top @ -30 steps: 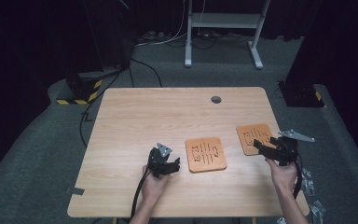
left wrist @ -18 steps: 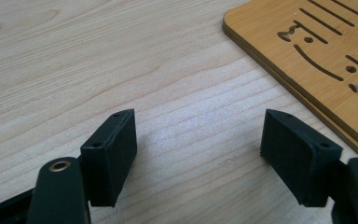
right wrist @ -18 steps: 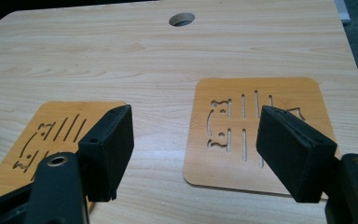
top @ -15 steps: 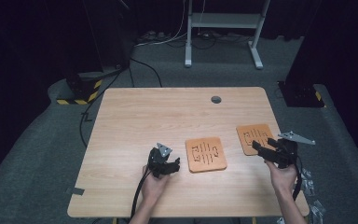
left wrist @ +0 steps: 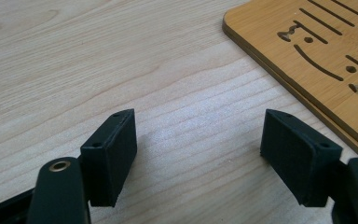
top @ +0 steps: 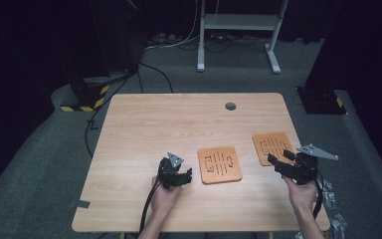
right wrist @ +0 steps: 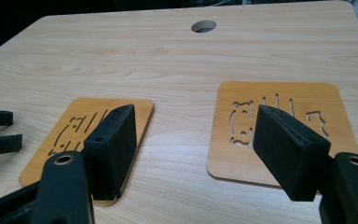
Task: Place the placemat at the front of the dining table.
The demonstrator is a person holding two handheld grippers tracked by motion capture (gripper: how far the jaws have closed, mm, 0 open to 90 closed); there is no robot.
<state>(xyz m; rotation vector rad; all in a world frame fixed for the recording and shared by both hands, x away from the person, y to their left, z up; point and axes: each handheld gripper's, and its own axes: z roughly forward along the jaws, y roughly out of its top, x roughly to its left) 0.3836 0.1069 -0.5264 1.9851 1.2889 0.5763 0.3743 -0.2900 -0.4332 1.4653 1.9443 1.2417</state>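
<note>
pale wooden table [top: 144, 124] on grey carpet. left gripper [top: 177, 177] low over bare wood, jaws apart, first orange mat [top: 220, 165] just to its right. right gripper [top: 284, 163] parted too, second orange mat [top: 272, 146] just ahead.

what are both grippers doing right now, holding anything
Left gripper: open, holding nothing, over bare light wooden table beside a square orange wooden mat with cut-out slots.
Right gripper: open, holding nothing, near the other square orange slotted mat.
</note>
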